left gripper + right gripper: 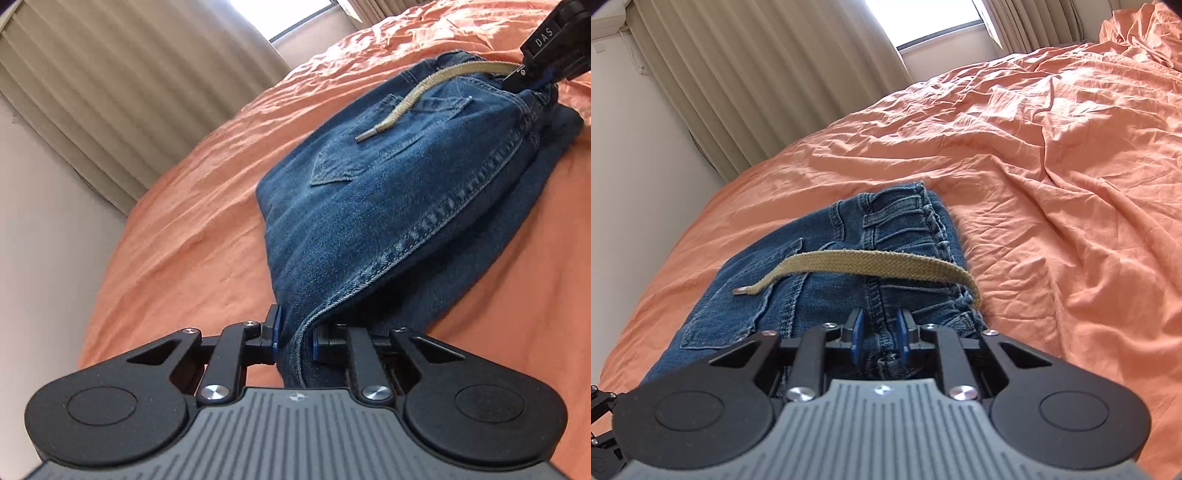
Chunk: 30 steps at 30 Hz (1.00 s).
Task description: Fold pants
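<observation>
Blue jeans lie folded into a thick stack on the orange bed sheet. A back pocket faces up, and a tan woven cord with a metal tip trails across it. My left gripper is shut on the near folded edge of the jeans, with denim filling the gap between its blue pads. At the far waistband end my right gripper bites into the denim. In the right wrist view, the right gripper is closed on a seam of the jeans just below the tan cord.
The rumpled orange sheet covers the whole bed and spreads wide to the right of the jeans. Beige curtains and a bright window stand behind the bed. A pale wall runs along the bed's left edge.
</observation>
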Available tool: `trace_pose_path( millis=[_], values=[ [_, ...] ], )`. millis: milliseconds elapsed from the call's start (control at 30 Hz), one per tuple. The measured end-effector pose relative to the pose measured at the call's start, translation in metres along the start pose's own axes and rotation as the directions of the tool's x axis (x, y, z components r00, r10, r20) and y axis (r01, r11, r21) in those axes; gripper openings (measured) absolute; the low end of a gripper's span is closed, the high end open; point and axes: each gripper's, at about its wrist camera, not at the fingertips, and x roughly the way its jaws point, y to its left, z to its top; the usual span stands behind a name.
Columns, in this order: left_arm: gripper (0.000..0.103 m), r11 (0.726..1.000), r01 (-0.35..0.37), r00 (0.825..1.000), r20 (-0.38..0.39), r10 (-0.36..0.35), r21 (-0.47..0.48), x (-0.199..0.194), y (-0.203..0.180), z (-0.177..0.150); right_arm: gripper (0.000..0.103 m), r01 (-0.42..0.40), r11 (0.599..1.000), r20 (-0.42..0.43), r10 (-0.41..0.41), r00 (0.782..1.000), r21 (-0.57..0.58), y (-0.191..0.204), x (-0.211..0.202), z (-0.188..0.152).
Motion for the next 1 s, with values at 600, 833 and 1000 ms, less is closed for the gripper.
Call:
trace_pose_path(
  millis=[600, 833, 1000],
  values=[
    [0.022, 0.988, 0.08, 0.991, -0.093, -0.093, -0.134, -0.002, -0.002, -0.022, 0.0, 0.063, 0.998, -0.041, -0.064, 0.997, -0.028, -0.004, 0.003, -0.016],
    [0.022, 0.915, 0.185, 0.975, -0.052, -0.217, -0.358, -0.038, 0.039, -0.026, 0.006, 0.109, 0.985, 0.059, -0.102, 0.993, -0.136, 0.02, -0.024, -0.022],
    [0.025, 0.847, 0.249, 0.968, 0.09, -0.234, -0.469, -0.054, 0.051, -0.001, 0.03, 0.132, 0.953, 0.188, -0.082, 0.979, -0.272, 0.051, -0.05, -0.03]
  ],
)
